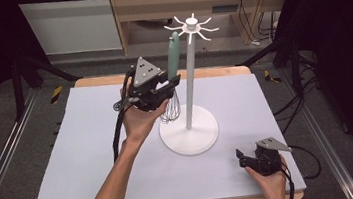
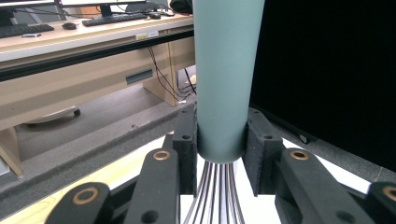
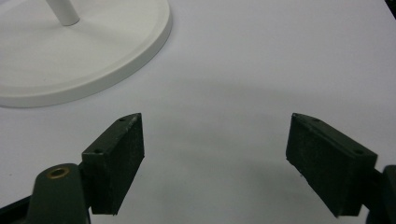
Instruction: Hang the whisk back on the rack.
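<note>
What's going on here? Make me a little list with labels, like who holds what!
left gripper: shut on the whisk, held upright by the lower end of its green handle, wires pointing down
right gripper: open, holding nothing, low over the table
stand: white, round base, hooks on top, nothing hanging there
whisk versus stand: just left of the pole in the high view

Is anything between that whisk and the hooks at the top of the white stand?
Nothing visible. The left gripper holds the whisk upright beside the stand, handle end just below the hooks, open air between.
</note>
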Demonstrator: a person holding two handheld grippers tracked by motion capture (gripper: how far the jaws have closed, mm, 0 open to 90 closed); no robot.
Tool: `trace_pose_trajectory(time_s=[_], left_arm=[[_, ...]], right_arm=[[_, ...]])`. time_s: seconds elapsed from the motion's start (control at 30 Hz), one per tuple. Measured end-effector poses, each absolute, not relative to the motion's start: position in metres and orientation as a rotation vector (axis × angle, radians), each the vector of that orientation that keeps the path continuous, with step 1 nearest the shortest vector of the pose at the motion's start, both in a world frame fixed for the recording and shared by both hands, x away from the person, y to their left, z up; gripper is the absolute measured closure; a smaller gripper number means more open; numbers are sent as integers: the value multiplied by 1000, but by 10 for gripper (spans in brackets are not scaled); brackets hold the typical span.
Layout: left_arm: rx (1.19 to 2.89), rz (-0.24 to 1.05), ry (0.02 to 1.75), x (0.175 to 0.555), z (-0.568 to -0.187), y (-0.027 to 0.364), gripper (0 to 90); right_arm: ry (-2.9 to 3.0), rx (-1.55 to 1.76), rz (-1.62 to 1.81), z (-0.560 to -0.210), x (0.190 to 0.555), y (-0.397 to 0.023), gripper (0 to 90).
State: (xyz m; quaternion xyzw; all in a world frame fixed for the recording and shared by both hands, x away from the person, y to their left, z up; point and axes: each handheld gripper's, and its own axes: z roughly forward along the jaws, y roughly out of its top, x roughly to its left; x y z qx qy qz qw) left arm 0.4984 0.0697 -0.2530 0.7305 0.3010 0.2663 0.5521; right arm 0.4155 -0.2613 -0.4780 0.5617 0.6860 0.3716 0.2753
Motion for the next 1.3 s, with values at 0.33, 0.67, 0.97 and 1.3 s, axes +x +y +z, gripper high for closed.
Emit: trace_pose_trajectory(time_s=[0.33, 0.67, 0.97, 1.3], left_arm=[[1721, 635, 705, 499, -255, 70, 651], [1721, 638, 702, 491, -261, 79, 596], [1742, 648, 696, 477, -277, 96, 500], [1770, 615, 737, 463, -308, 118, 427]], right_arm=[[1844, 1513, 1004, -478, 415, -261, 196], [1843, 1517, 1002, -478, 415, -261, 196], [1843, 1520, 1001, -478, 415, -261, 195], [1845, 1520, 1001, -479, 415, -261, 192]])
